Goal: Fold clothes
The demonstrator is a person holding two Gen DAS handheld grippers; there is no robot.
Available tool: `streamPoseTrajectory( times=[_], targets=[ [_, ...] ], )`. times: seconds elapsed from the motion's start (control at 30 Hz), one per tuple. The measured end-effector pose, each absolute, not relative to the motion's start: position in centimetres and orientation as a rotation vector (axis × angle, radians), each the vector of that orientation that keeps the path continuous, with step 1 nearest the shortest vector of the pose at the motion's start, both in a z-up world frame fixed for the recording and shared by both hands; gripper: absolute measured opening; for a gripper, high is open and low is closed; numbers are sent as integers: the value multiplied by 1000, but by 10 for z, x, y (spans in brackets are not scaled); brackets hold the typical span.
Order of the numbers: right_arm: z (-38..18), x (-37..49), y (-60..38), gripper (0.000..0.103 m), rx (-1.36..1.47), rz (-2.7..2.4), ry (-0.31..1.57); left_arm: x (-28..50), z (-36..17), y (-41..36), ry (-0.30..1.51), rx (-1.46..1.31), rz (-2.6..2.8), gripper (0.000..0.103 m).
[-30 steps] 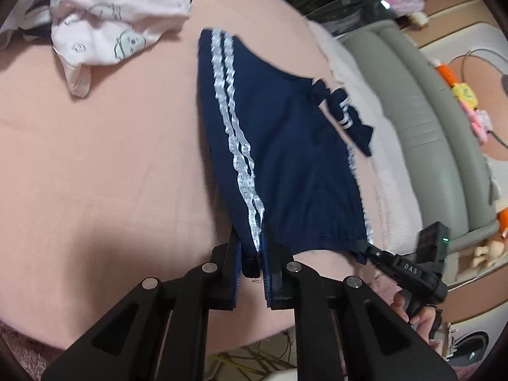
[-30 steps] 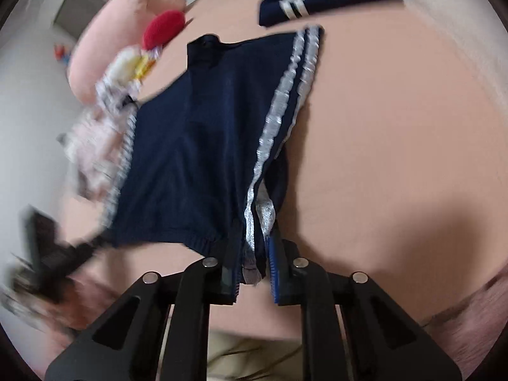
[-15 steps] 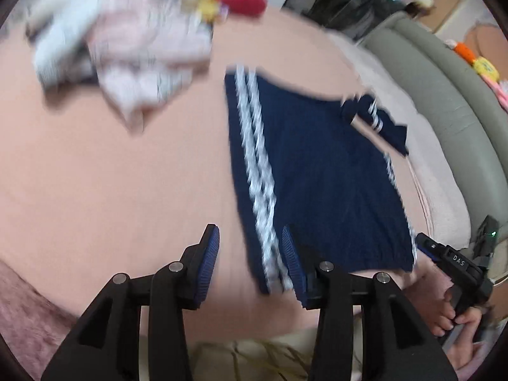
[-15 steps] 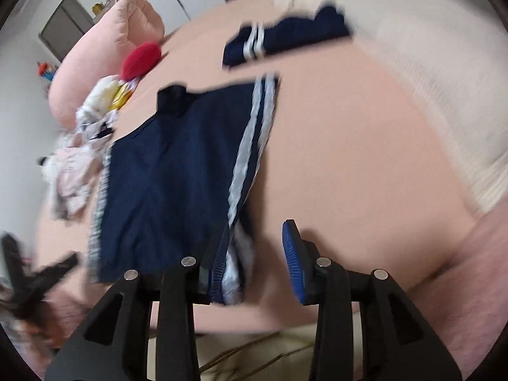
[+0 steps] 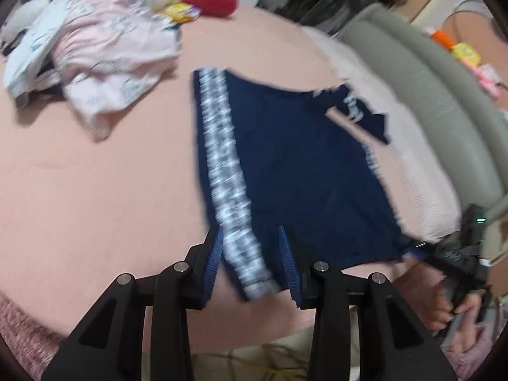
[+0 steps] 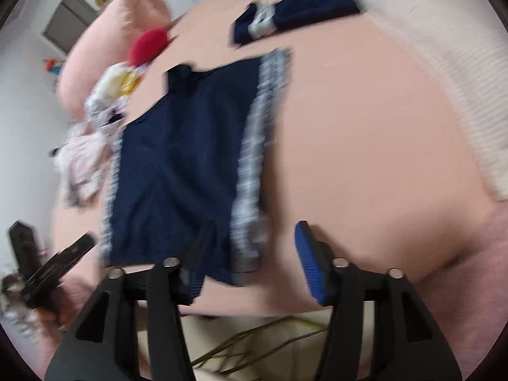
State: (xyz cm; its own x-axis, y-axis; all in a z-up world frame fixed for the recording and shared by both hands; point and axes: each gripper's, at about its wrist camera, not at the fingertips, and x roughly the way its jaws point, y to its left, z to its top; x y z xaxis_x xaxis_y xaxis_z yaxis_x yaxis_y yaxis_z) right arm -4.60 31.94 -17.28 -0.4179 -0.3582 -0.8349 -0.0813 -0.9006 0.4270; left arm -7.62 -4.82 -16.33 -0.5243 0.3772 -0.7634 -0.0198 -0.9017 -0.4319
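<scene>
**Navy garment laid flat on a pink bed, both grippers released**

A navy garment (image 5: 295, 171) with white lace stripes is spread flat on the pink bed sheet (image 5: 95, 190). Its long axis runs from the bed's near edge away towards a red plush toy (image 5: 211, 0) at the far end. The striped sides run along that axis.

The left gripper (image 5: 250, 263) is seen at the garment's near left corner. The striped hem lies between its blue pads without being pressed, and the jaws are closing slightly. The right gripper (image 6: 250, 260) is at the near right corner; its jaws are opening, with the striped corner loose between them.

A second earlier, both corners were pinched tight between the pads; the cloth has since been let go.

A pile of pink and white clothes (image 5: 95, 54) is heaped left of the garment, near the toy. A small navy piece (image 6: 295, 16) lies beyond the garment's far right corner.
</scene>
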Motion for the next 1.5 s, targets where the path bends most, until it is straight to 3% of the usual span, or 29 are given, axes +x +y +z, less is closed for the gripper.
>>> streamPoseTrajectory(
  times=[0.07,0.1,0.17,0.23,0.33,0.43,0.5,0.63,0.83,0.9,1.03,1.13,1.27,1.37,1.5],
  targets=[
    [-181,-56,298,51,1636,-2403,-520,-81,-173,-38,-489,-1451,2476,39],
    [-180,-57,295,32,1646,-2430,-470,-83,-178,-34,-457,-1482,2466,39],
    [-179,-59,289,13,1664,-2477,-374,-86,-183,-34,-478,-1510,2443,39],
    [-177,-65,296,9,1652,-2437,-468,-89,-185,-38,-525,-1514,2419,40],
    [-167,-79,297,9,1665,-2420,-461,-93,-183,-47,-589,-1504,2407,42],
    [-162,-88,290,22,1755,-2365,-326,-95,-166,-59,-601,-1453,2446,42],
    [-144,-88,287,37,1699,-2390,-200,-107,-153,-71,-548,-1426,2503,43],
    [-86,-112,270,42,1464,-2609,88,-171,-155,-110,-533,-1451,2561,44],
    [-125,-220,163,35,1446,-2358,237,-240,-190,-129,-532,-1521,2545,42],
    [-150,-246,144,27,1487,-2316,264,-249,-195,-129,-518,-1503,2543,42],
    [-191,-286,147,27,1599,-2378,398,-264,-193,-129,-571,-1429,2437,42],
    [-185,-299,180,27,1621,-2440,166,-272,-183,-126,-649,-1315,2283,44],
    [-162,-295,195,29,1520,-2486,125,-275,-188,-133,-529,-1405,2398,44],
    [-156,-290,175,30,1435,-2407,188,-275,-199,-138,-557,-1470,2424,41],
    [-184,-298,144,30,1477,-2314,404,-279,-192,-122,-510,-1450,2416,42]
  ],
)
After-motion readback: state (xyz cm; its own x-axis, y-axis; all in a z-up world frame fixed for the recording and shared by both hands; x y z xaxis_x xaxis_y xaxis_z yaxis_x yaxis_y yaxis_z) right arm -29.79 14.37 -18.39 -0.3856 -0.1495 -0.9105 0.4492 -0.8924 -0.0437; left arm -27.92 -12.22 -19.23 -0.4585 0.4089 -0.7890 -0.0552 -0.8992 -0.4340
